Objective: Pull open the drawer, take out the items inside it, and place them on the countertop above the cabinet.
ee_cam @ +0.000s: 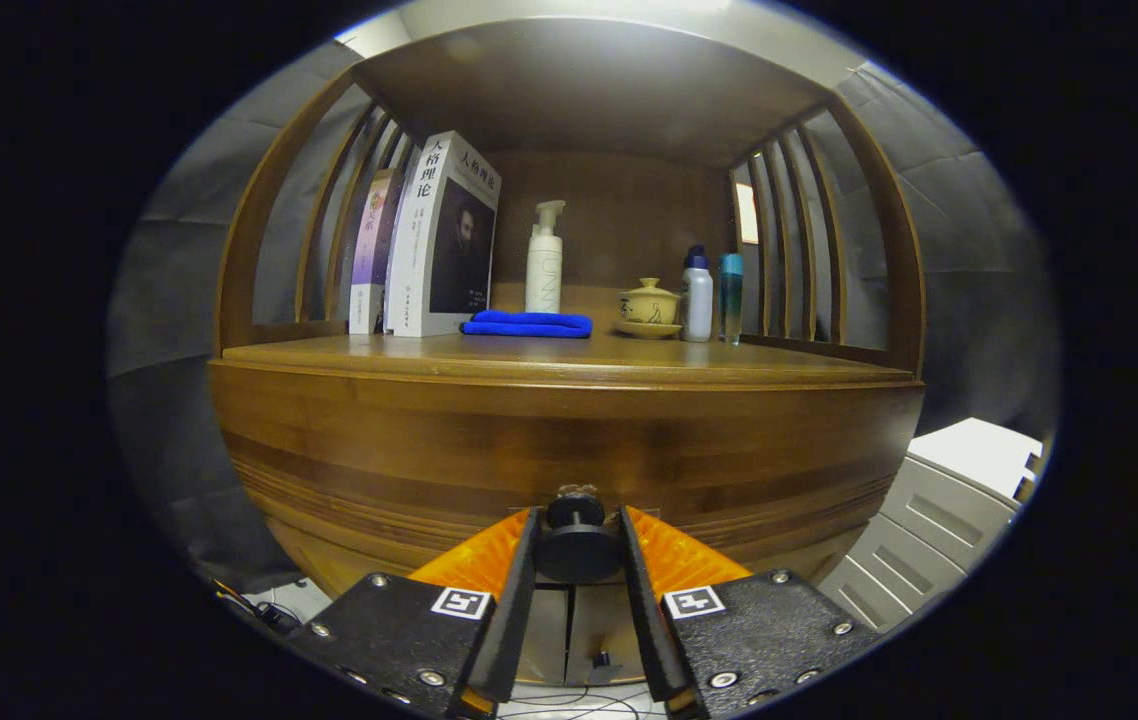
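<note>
A wooden cabinet fills the view, its drawer front point(569, 450) curved across just ahead of me. A dark round knob point(576, 535) sticks out of the drawer front, and my gripper point(576, 540) is shut on it, one finger pressed to each side. The drawer's inside is hidden. Above it lies the wooden countertop point(629, 355), on which rest a folded blue cloth point(527, 324), a white pump bottle point(544, 258), a small lidded cup on a saucer point(649, 305), a white bottle with a blue cap point(697, 295) and a slim teal bottle point(731, 283).
Upright books point(439, 240) lean at the countertop's left, beside slatted wooden side rails point(319, 230). A shelf board roofs the countertop. A white drawer unit point(939, 510) stands to the cabinet's right. Cables point(259, 610) trail on the floor below.
</note>
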The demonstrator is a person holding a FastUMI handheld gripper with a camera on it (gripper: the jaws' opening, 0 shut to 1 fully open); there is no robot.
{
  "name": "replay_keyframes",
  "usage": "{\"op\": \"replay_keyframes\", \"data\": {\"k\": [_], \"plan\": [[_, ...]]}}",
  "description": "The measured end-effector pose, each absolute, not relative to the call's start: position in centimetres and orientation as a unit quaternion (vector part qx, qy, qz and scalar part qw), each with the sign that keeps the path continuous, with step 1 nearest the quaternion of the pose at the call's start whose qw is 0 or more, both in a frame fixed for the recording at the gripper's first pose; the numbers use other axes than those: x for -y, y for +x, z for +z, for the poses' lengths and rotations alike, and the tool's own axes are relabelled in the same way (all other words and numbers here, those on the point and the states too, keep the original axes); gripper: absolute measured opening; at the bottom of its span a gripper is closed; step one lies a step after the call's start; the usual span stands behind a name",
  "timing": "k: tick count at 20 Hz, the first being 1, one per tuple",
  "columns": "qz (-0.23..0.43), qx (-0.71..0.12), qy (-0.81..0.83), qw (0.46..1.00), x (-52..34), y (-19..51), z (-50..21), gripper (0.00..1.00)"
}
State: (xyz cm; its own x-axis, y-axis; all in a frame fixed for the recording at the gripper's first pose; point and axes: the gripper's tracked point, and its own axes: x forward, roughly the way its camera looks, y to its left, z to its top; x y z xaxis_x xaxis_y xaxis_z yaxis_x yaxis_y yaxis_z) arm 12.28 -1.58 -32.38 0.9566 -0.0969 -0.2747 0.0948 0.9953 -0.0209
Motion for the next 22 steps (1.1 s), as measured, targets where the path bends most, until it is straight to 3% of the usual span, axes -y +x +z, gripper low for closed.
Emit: {"op": "replay_keyframes", "data": {"k": [5, 8, 22], "plan": [[-0.041, -0.133, -0.016, 0.99, 1.7, 12.2, -32.6, 0.31], [-0.047, -0.142, -0.034, 0.988, 1.8, 11.8, -32.7, 0.25], [-0.051, -0.164, -0.034, 0.985, 1.4, 1.6, -30.9, 0.24]]}}
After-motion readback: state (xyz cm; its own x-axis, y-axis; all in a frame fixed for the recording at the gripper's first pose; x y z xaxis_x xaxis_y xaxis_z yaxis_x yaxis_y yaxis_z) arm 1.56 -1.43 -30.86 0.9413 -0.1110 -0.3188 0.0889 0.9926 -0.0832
